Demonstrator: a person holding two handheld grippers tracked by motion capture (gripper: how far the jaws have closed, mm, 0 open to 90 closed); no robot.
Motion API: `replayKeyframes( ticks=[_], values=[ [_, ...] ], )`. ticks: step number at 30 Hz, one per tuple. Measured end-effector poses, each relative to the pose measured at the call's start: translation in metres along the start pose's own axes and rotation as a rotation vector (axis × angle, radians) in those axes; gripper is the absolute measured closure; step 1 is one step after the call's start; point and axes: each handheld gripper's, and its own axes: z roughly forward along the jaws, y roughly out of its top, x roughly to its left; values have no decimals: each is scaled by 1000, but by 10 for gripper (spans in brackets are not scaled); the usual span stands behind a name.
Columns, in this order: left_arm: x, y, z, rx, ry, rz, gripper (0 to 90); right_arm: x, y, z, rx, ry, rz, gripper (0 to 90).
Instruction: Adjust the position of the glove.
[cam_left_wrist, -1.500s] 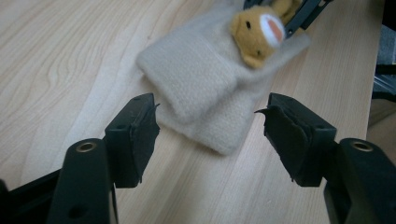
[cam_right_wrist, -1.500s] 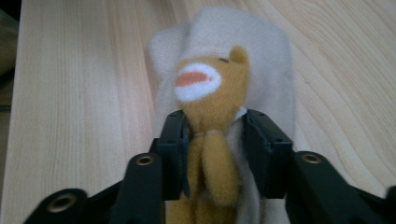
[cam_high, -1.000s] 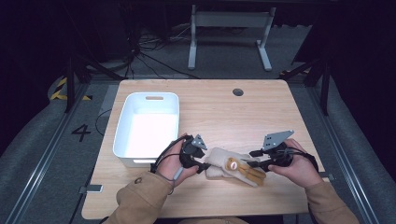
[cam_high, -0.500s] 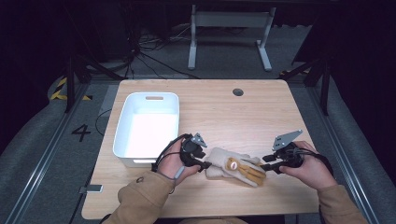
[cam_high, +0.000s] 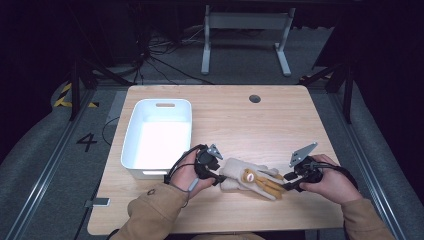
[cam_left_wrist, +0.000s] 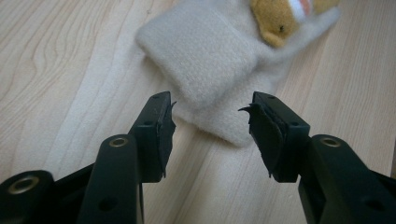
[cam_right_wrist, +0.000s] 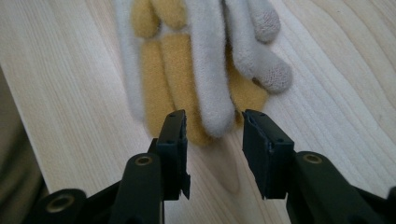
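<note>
From above, the gloves (cam_high: 252, 180) lie as one pale heap near the front edge of the wooden table (cam_high: 240, 125), and it is hard to say there how many they are; the right gripper view sorts it out somewhat, showing cream knitted fingers lying over mustard-yellow ones, so two layers at least, though whether that means two separate gloves I cannot tell. The cuff end is cut off by the top edge of the left gripper view, where a yellow patch with a small dark dot and a bit of red and white shows only in part; what it pictures is unclear. Both forearms run out of the bottom of the high view, tan sleeves cropped at the elbow. There are two grippers. The left gripper (cam_left_wrist: 212, 123) sits at the cuff end with its jaws partly apart, having just been opening a little, the cream cuff lying just ahead of them and a corner of it reaching between the tips, the pads not pressing on it. The right gripper (cam_right_wrist: 215, 128) sits at the fingertip end, jaws likewise partly apart and just widening slightly, one cream finger's tip pointing into the gap, untouched. One white bin (cam_high: 131, 150) stands just left of the left hand (cam_high: 187, 175), and one dark round hole (cam_high: 255, 98) marks the table's far side.
</note>
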Motion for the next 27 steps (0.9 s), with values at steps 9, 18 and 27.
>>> replayKeyframes(
  ticks=[9,18,27],
  values=[
    [2,-2,6,27,3,-14,509,-3,0,10,33,6,-25,736],
    [7,-2,17,39,11,-32,518,-3,2,17,53,11,-36,816],
    [0,3,21,38,12,58,737,-2,3,18,50,6,-44,834]
  ],
)
